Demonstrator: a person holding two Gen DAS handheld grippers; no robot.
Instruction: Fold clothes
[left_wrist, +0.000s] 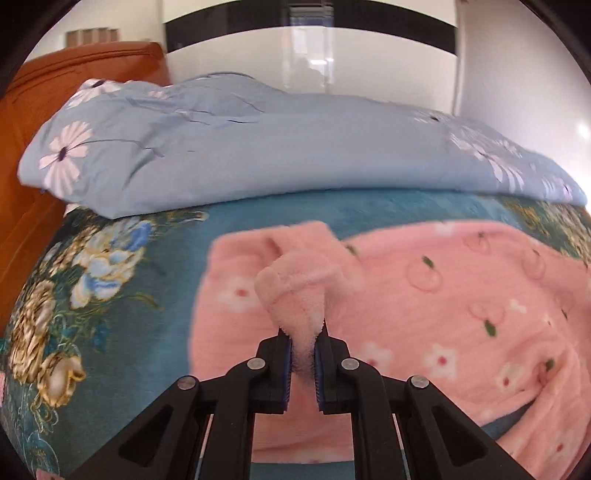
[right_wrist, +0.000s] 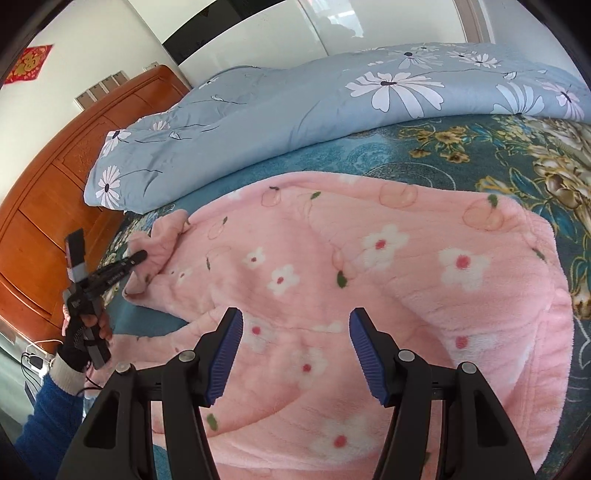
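A pink fleece garment with white flowers and peach prints lies spread on the bed; it also shows in the left wrist view. My left gripper is shut on a fold of its sleeve end and lifts it slightly. In the right wrist view the left gripper shows at the garment's left edge, held by a gloved hand. My right gripper is open and empty, hovering above the garment's near middle.
A teal bedspread with gold and blue flowers covers the bed. A folded light-blue floral quilt lies along the far side. An orange-brown wooden headboard stands at the left.
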